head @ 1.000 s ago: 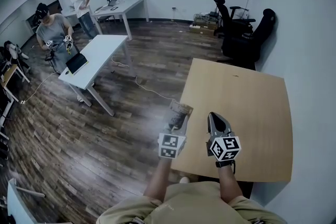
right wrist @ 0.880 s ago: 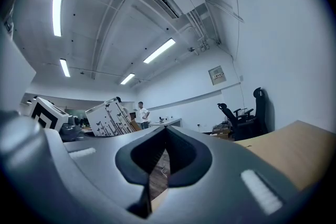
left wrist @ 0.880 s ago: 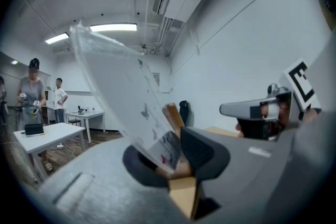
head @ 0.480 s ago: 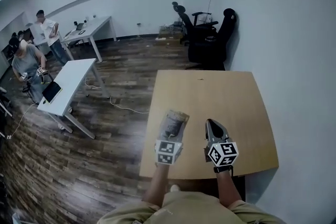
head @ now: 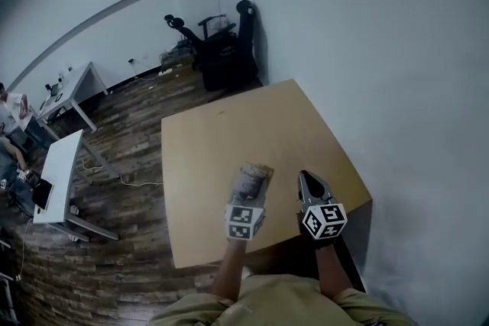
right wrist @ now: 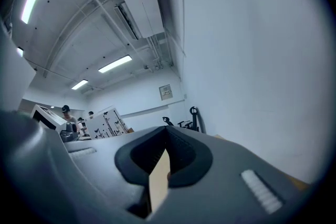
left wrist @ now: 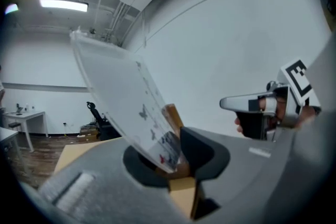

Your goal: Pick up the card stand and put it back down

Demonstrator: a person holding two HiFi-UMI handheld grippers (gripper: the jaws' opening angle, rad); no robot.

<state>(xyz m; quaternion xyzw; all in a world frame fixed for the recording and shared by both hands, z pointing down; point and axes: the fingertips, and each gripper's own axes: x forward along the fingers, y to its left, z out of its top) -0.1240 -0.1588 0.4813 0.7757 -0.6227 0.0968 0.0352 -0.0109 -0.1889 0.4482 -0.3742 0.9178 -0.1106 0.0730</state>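
The card stand (head: 253,180), a clear sheet with small printed figures on a wooden base, is held in my left gripper (head: 250,191) above the near part of the wooden table (head: 229,126). In the left gripper view the sheet (left wrist: 123,102) leans up to the left, and the jaws (left wrist: 170,157) are shut on its wooden base (left wrist: 172,115). My right gripper (head: 312,179) hovers just right of it, shut with nothing in it. Its closed tips (right wrist: 166,131) point along the table, and it also shows in the left gripper view (left wrist: 233,104).
A white wall runs close along the table's right side. Black office chairs (head: 221,50) stand beyond the far edge. White desks (head: 57,172) stand on the wooden floor to the left, with people at the left edge.
The head view has swung to the right, so the table now fills the middle and the desks have slid left. Both grippers keep the same pose, the left one still holding the card stand.
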